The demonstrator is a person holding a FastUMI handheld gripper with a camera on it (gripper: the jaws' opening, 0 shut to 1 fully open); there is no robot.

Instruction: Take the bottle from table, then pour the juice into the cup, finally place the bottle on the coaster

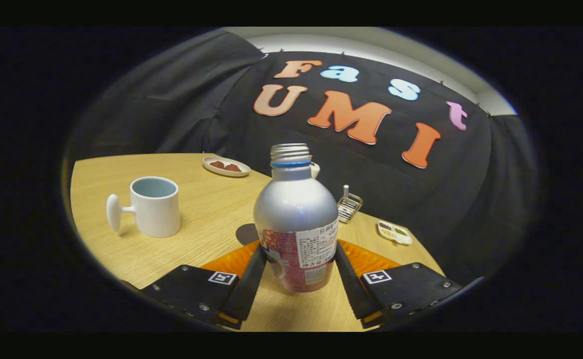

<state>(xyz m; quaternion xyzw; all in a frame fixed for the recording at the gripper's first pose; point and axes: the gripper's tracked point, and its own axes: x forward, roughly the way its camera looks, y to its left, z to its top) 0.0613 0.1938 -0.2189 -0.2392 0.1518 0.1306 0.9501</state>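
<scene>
Gripper view looks forward along both fingers at a silver bottle [296, 224], uncapped, its threaded neck bare, standing upright between them; the gripper [296, 271] has one finger against each side of the bottle's lower, labelled part, so I judge it closed on the bottle, though whether the base rests on something or is lifted I cannot tell, since an orange coaster [371, 259] shows just behind the bottle and spreads out past both fingers.

As for doing this step well: which step is in hand cannot be settled from here; if the pour is yet to come, the bottle wants carrying level toward the white cup [154, 207], which stands well off to the left on the wooden table [206, 219] with its knobbed handle turned away from the bottle; the open neck means any early tilt could spill, so keep it vertical until the mouth is over the cup's rim, then tip slowly; if the pour is done, lower it squarely onto the coaster and only then let go; the grip sits low on a tall body, so sudden swings look risky.

Beyond the bottle lie a small plate [226, 166] with something red on it, a wire rack [349, 206] and a little dish [395, 233] near the table's far edge.
</scene>
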